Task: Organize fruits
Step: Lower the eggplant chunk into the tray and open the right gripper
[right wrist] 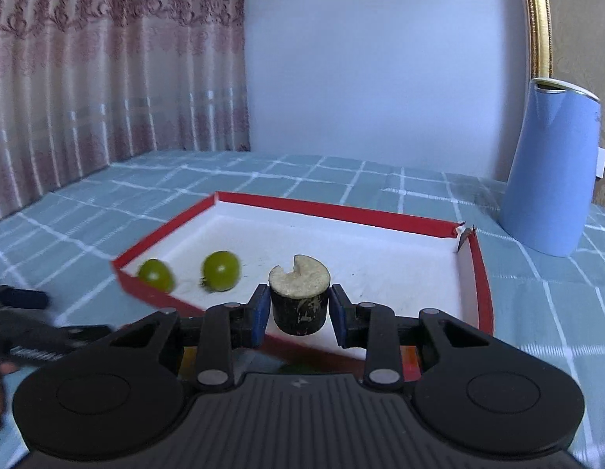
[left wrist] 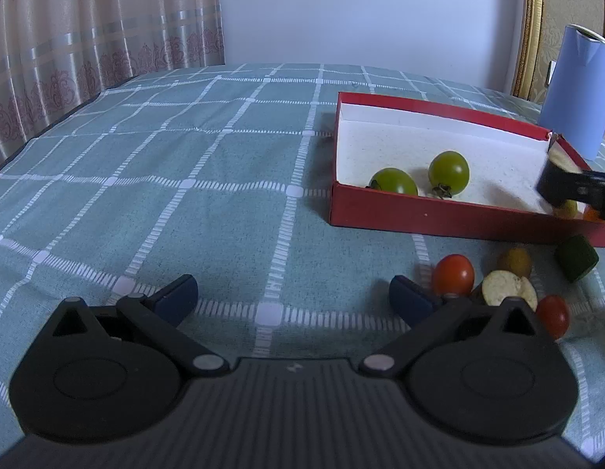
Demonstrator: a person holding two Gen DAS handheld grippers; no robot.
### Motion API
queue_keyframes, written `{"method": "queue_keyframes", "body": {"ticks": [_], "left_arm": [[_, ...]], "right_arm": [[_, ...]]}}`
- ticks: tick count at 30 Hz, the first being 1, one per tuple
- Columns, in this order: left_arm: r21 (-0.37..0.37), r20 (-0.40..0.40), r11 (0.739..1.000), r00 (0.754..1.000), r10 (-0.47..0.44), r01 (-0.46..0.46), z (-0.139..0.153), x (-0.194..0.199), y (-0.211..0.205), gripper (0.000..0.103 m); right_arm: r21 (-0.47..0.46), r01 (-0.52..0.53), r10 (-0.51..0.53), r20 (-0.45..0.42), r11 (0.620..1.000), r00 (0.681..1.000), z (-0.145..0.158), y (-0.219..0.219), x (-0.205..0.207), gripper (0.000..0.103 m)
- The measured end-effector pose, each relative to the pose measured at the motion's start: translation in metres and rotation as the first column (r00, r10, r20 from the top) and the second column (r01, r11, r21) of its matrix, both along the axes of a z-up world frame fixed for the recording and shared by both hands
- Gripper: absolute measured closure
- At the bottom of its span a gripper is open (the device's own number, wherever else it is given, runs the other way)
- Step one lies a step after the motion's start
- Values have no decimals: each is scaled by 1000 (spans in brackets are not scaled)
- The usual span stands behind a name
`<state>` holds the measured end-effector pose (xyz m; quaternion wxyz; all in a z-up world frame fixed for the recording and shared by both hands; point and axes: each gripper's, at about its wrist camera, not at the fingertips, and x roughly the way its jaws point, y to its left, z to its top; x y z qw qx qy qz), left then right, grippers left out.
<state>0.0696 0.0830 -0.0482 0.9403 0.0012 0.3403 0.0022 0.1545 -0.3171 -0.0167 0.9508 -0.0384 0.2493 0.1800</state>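
Left wrist view: the left gripper point(left wrist: 292, 301) gapes empty over the worktop point(left wrist: 185, 195); two green tomatoes point(left wrist: 449, 172) lie in the red box point(left wrist: 439, 217), five pieces wait outside (two red).

Right wrist view: the right gripper point(right wrist: 300, 310) grasps an eggplant chunk point(right wrist: 299, 295) above the box.

Your box point(left wrist: 458, 219) sits on the counter point(left wrist: 185, 179), to the right of your left gripper point(left wrist: 292, 297). Two tomatoes point(left wrist: 394, 181) lie side by side in its near left corner. A jug point(right wrist: 548, 179) stands behind the box, off its far right corner. Before the box's near wall lies a cluster: two more tomatoes point(left wrist: 453, 274), a slice point(left wrist: 507, 288) between them, and a chunk point(left wrist: 577, 256) to their right. Your right gripper point(right wrist: 300, 310) holds a stub point(right wrist: 300, 293) over the box's near wall.
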Motion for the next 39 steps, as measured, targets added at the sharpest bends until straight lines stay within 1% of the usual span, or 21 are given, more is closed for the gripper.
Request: {"method": "queue_keyframes", "body": {"ticks": [3,6,10,22,39], "left_arm": [[1,0,1000,1000,0,0,0,0,0,0],[2,1,1000,1000,0,0,0,0,0,0],[1,0,1000,1000,0,0,0,0,0,0],[1,0,1000,1000,0,0,0,0,0,0],[1,1,1000,1000,0,0,0,0,0,0]], "right_arm": [[-23,9,-10,-32,1000,999,-8,6,18,71],[-39,13,-15,-54,999,998,-16,11,27,71],[-62,13,-16,-51,998,999,-22,16,29,71],[-32,15,-17,-56,999,998,-21,14,30,71],[-26,13,-15,-56,1000,998,-21,11,30,70]]}}
